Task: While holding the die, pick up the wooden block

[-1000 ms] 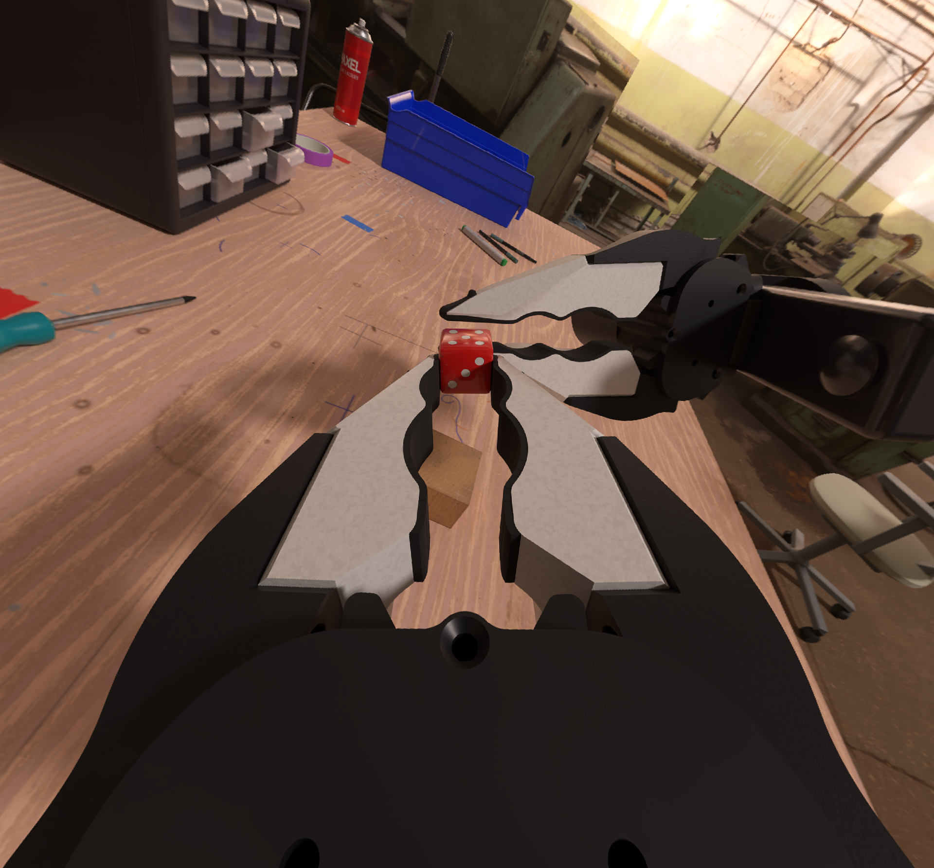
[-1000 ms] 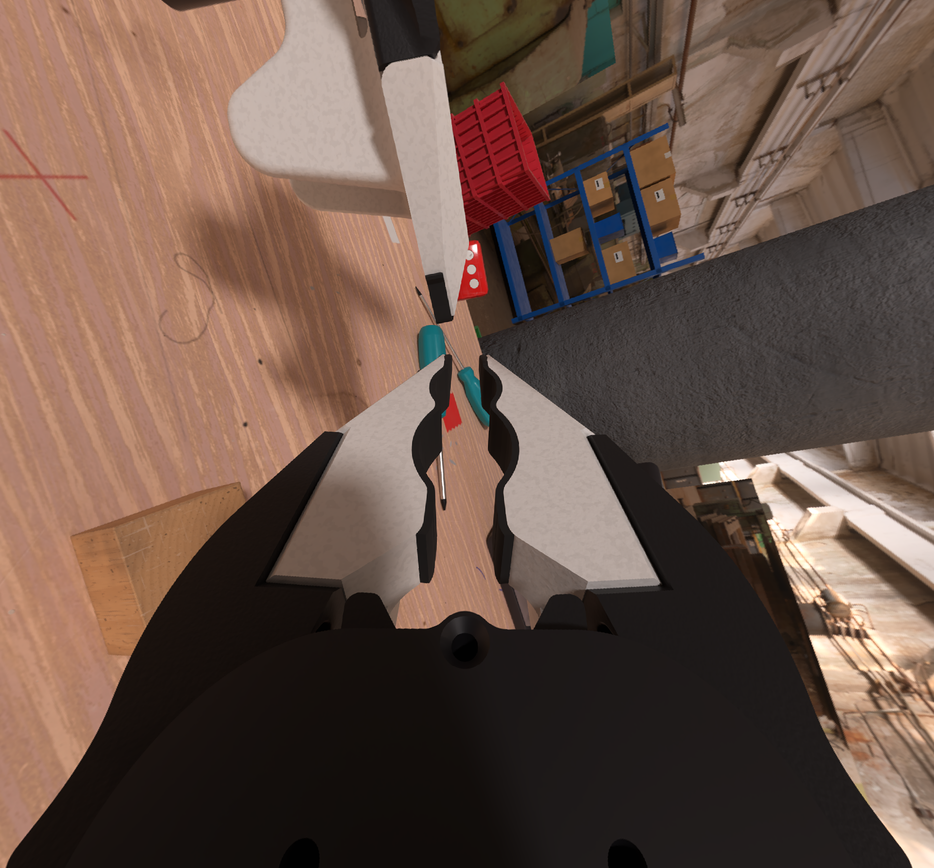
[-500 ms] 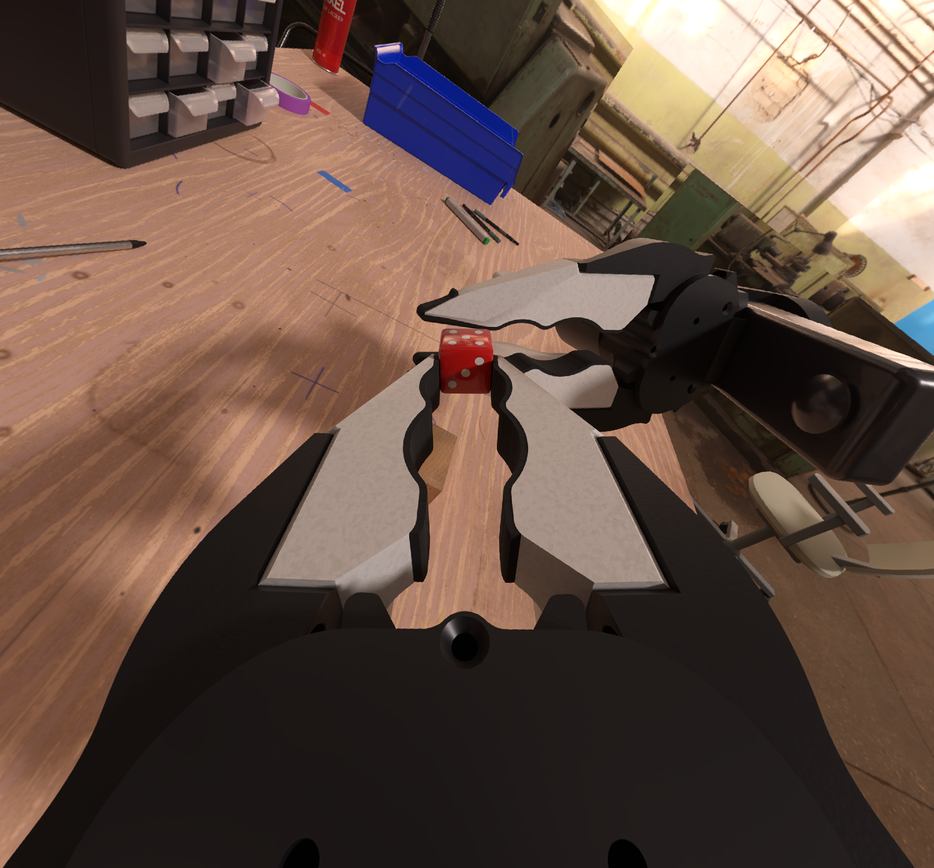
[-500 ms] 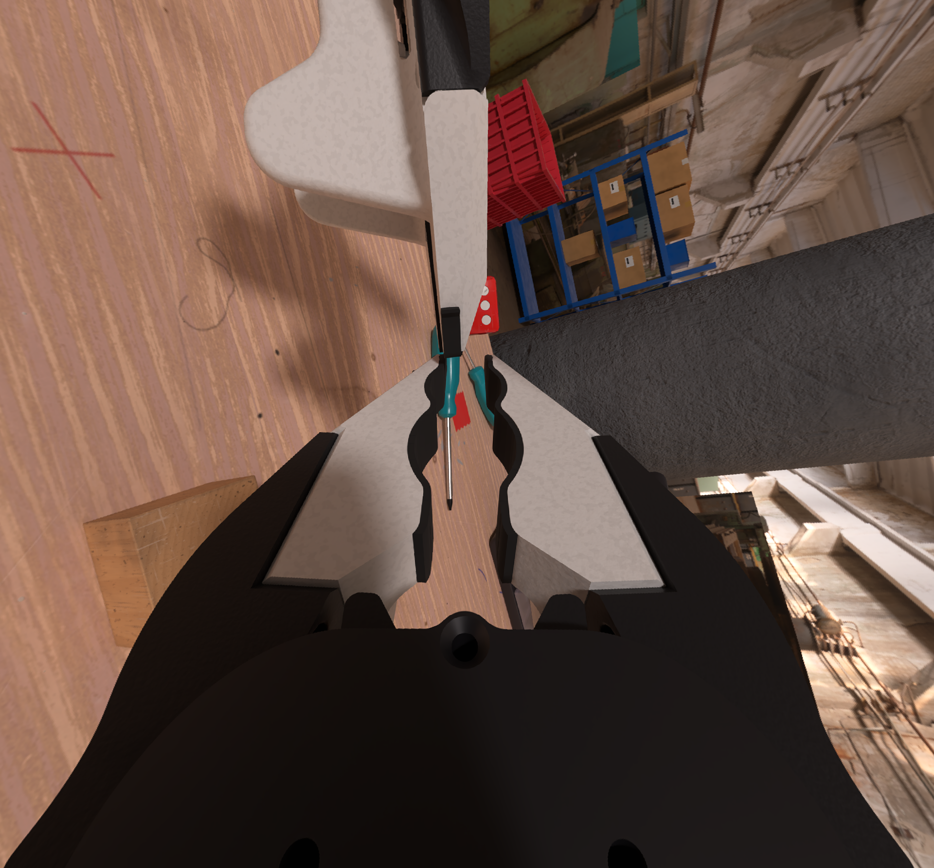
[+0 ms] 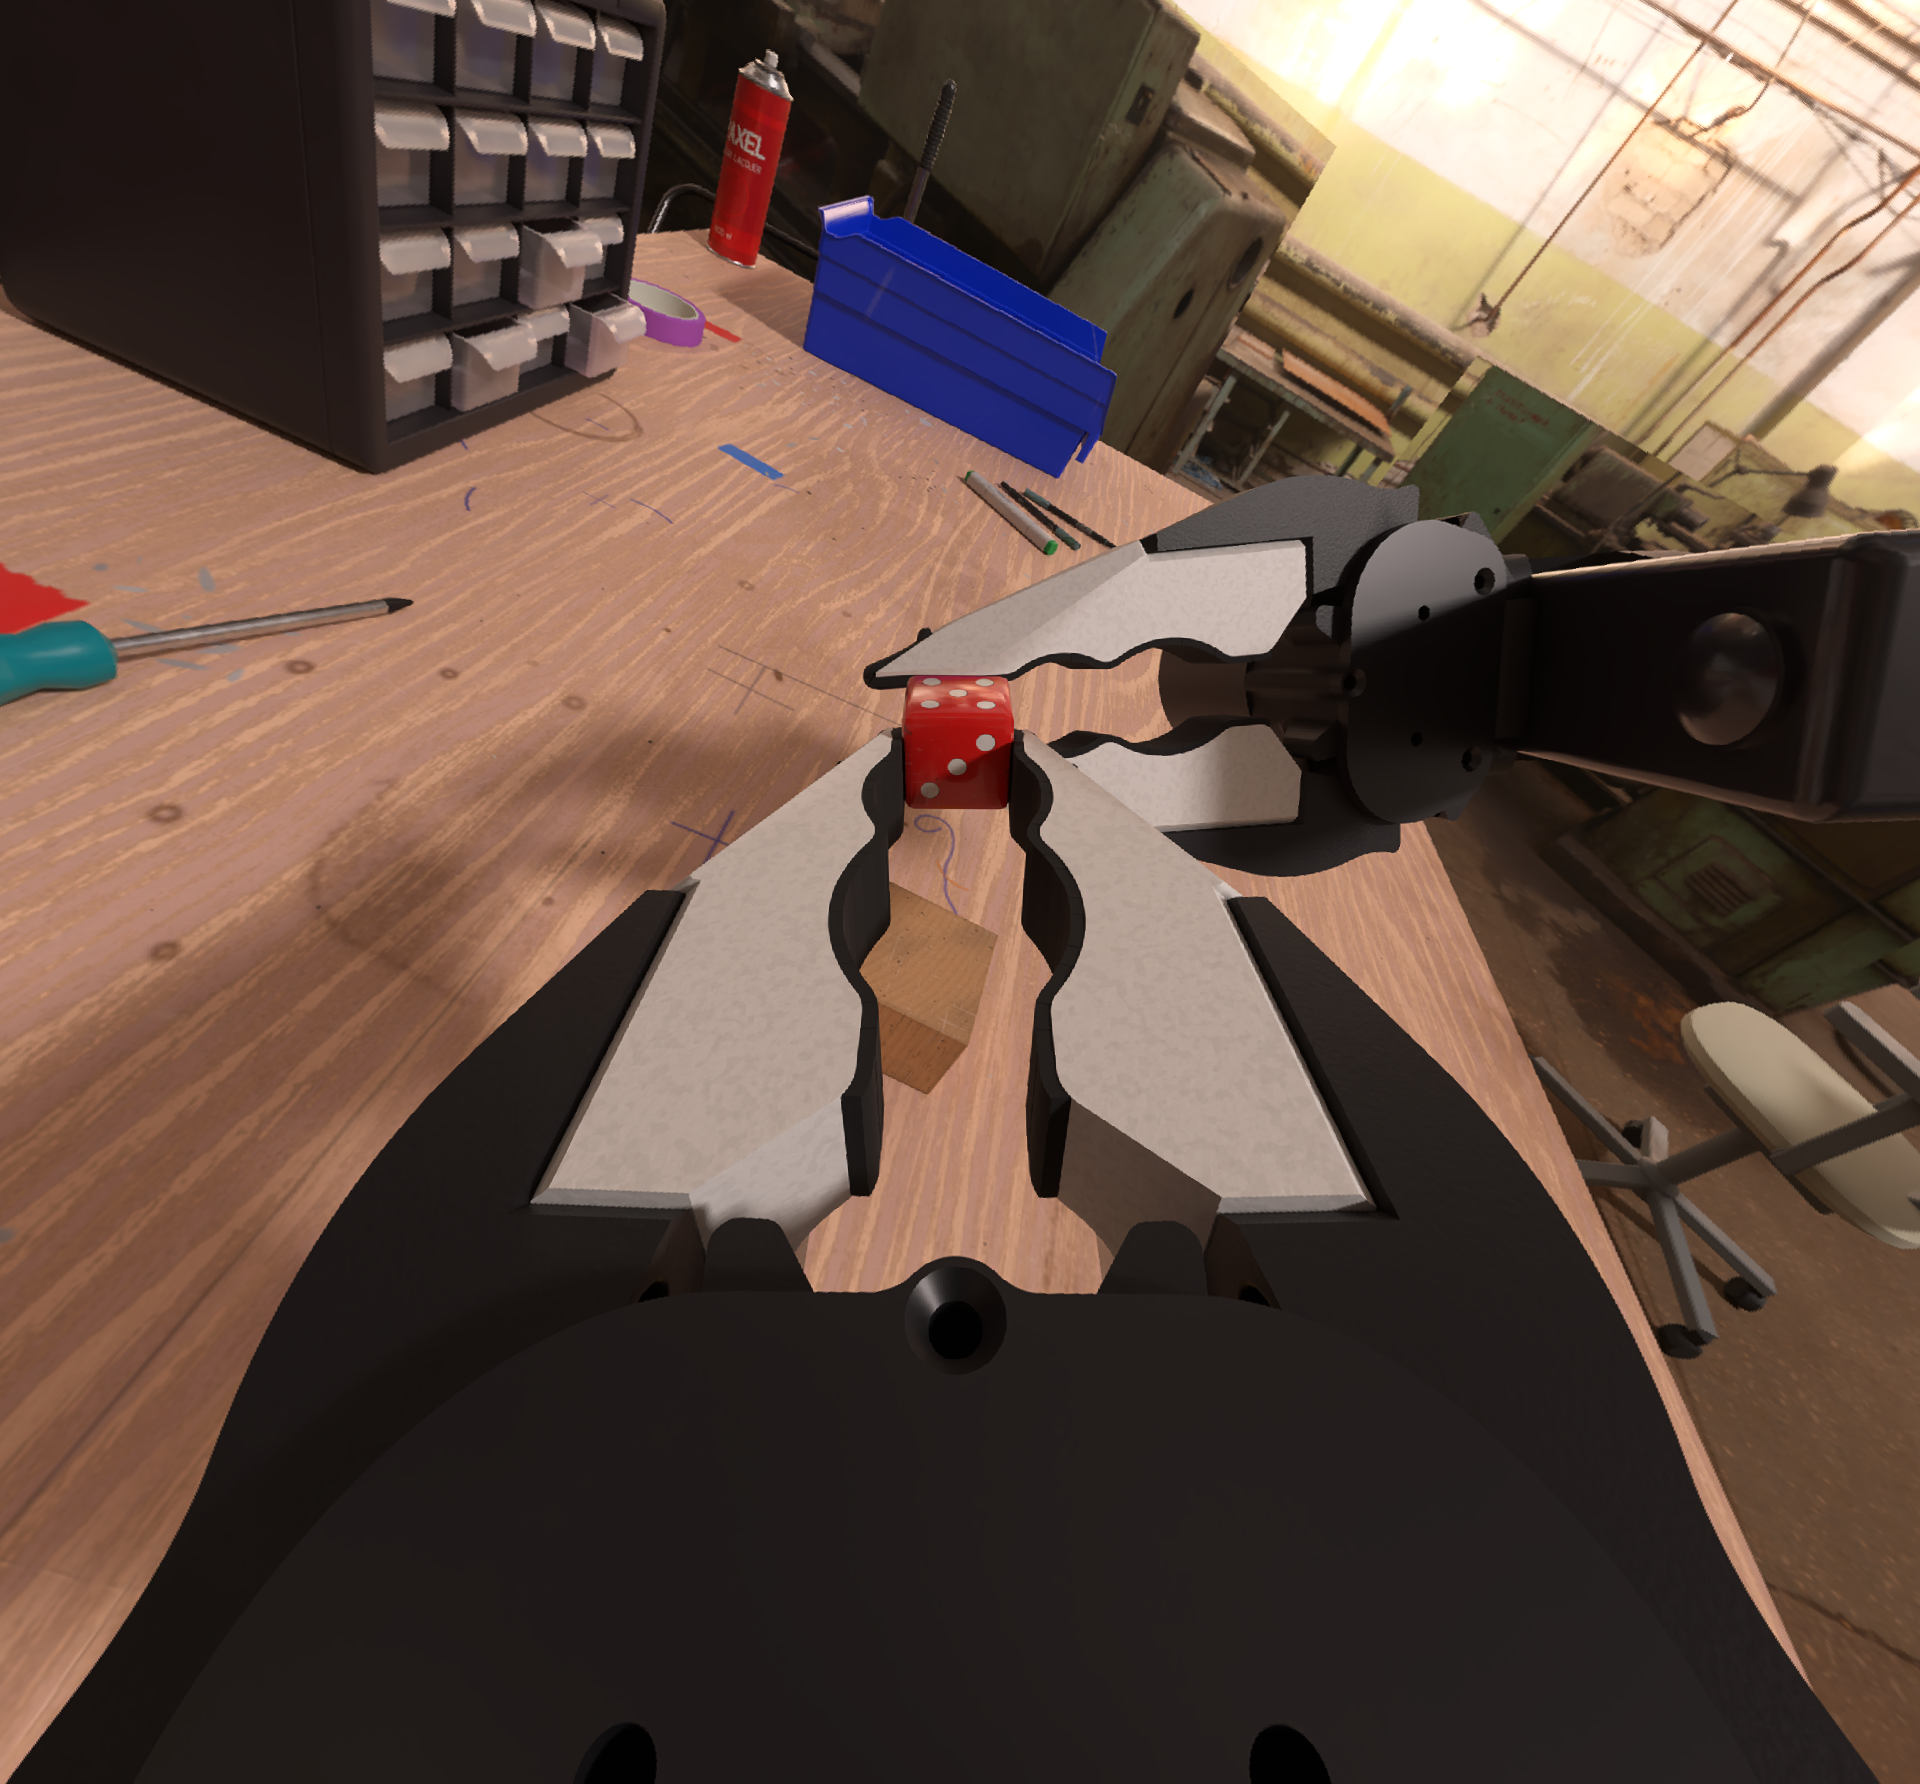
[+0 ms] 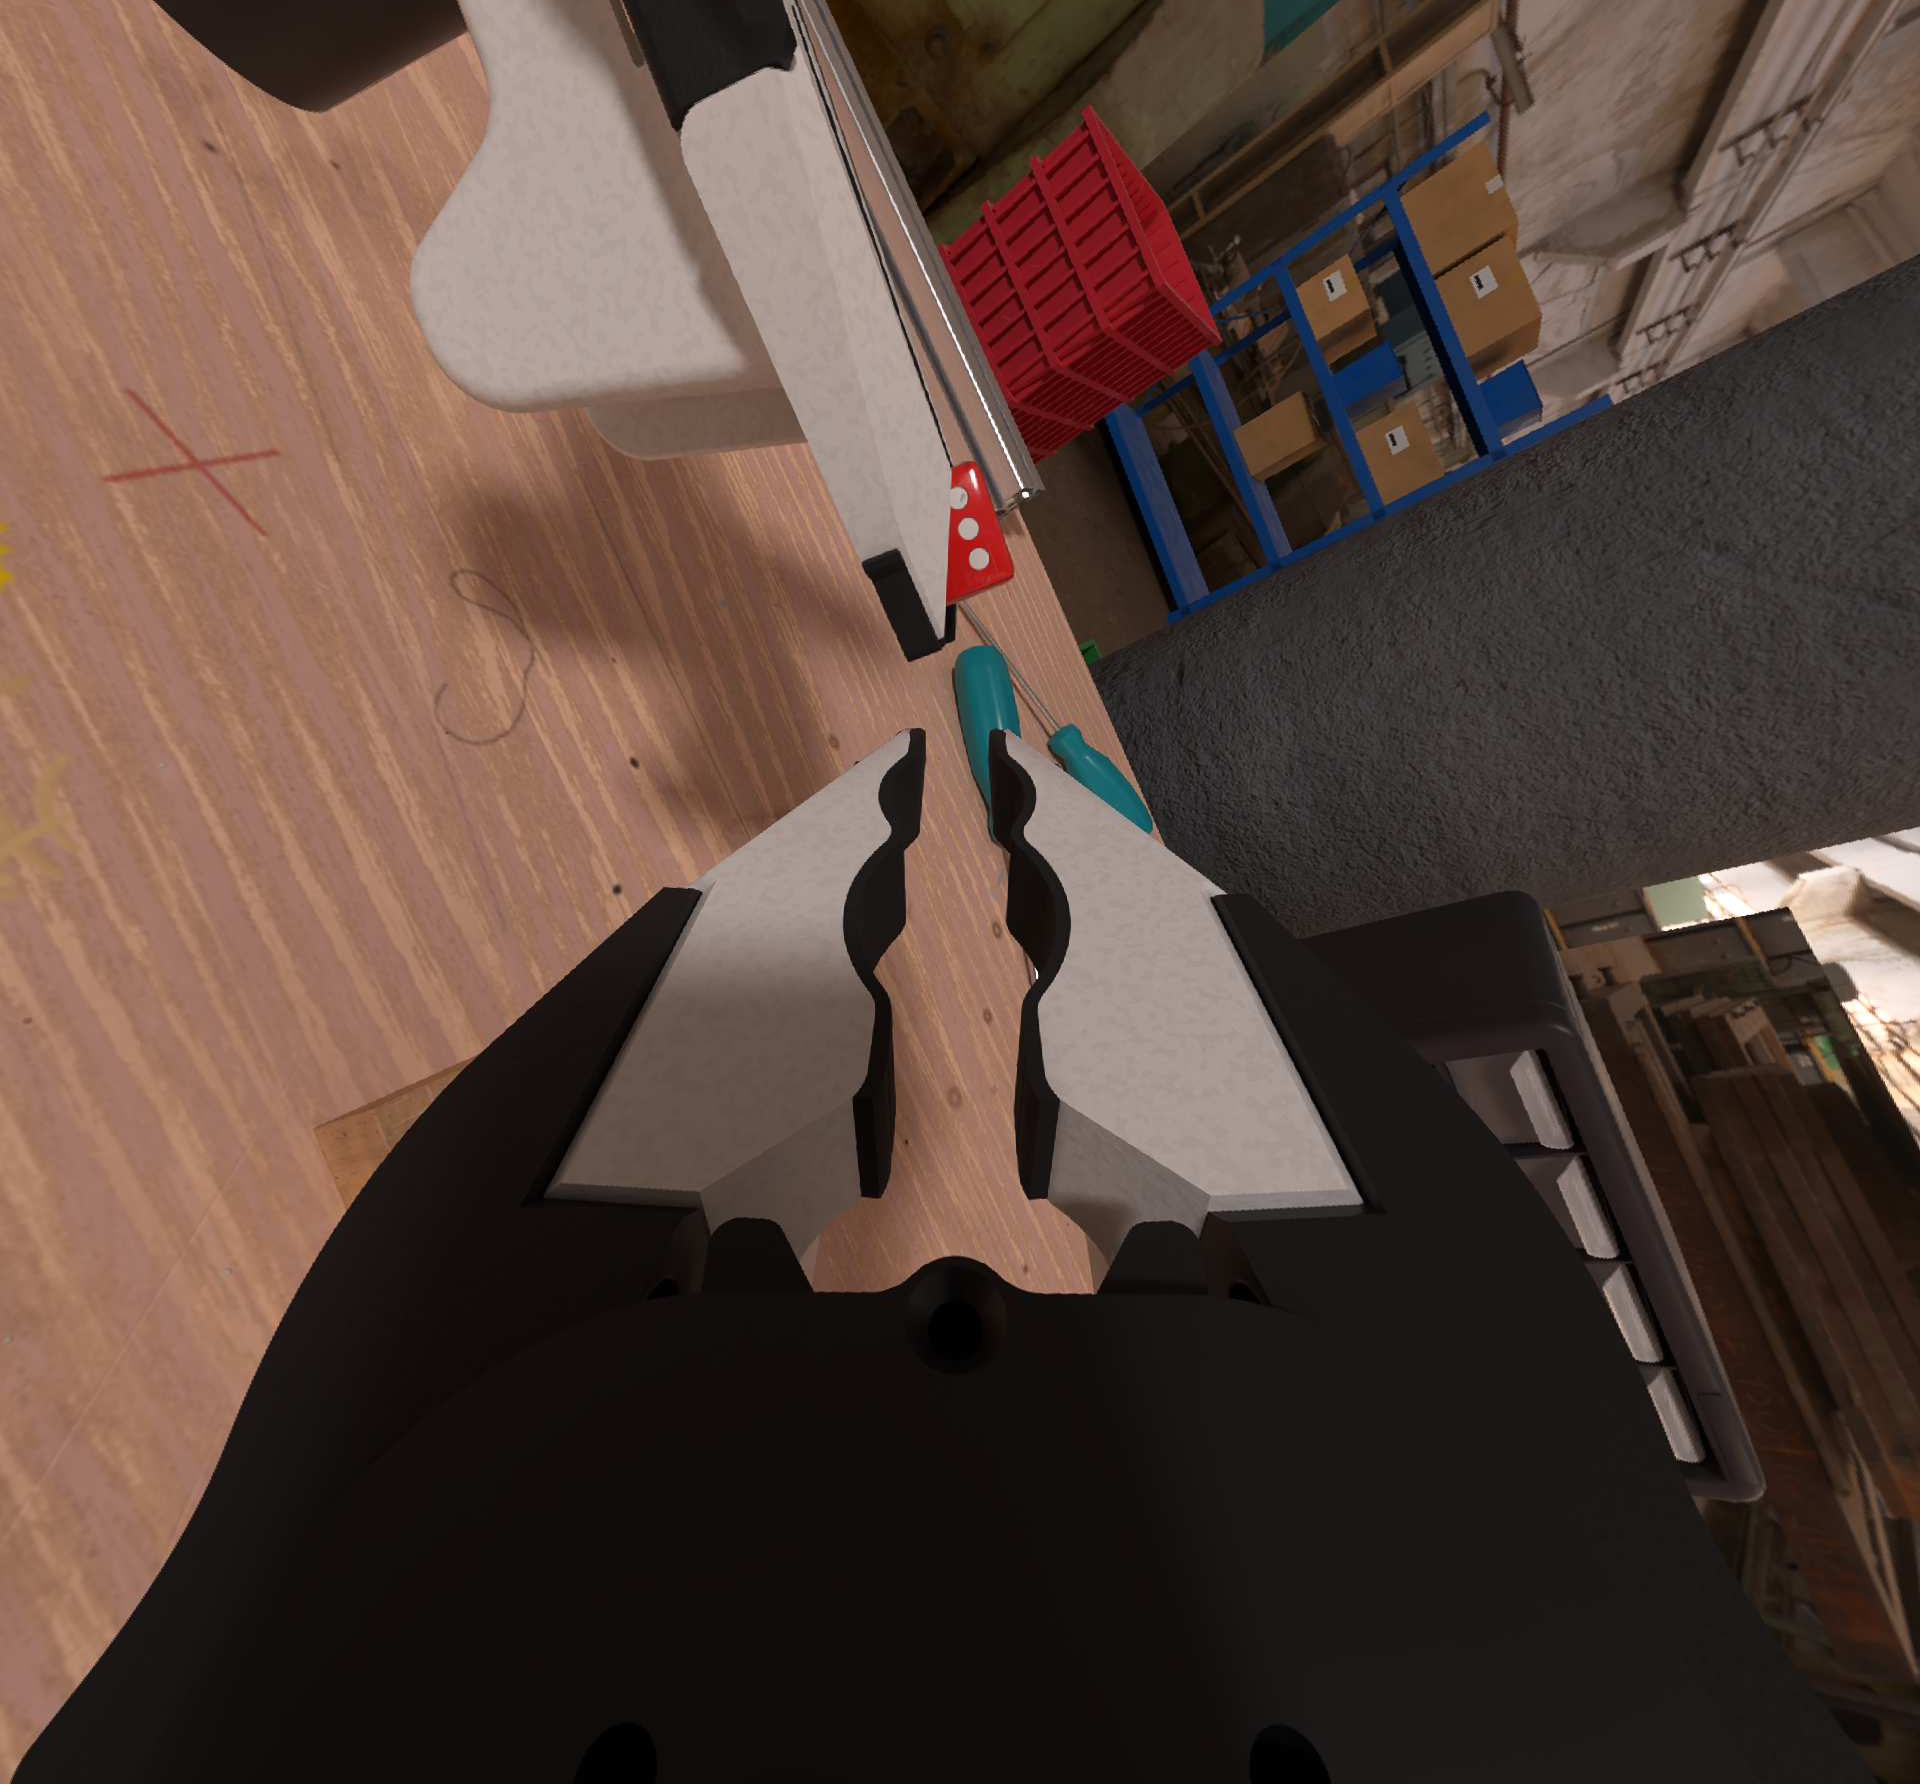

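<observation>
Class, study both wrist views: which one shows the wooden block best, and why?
The left wrist view: the wooden block lies on the table, framed between the left gripper fingers holding the die. The right wrist view shows only one corner beside its gripper body.

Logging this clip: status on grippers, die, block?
Left gripper shut on die. Right gripper open, empty. Wooden block on bench, below the left fingers, ungrasped.

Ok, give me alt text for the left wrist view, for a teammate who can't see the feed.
The left gripper pinches a red die at its fingertips above a wooden bench, with the wooden block lying on the bench below, between its fingers. The right gripper reaches in from the right, open and empty, close behind the die.
</observation>
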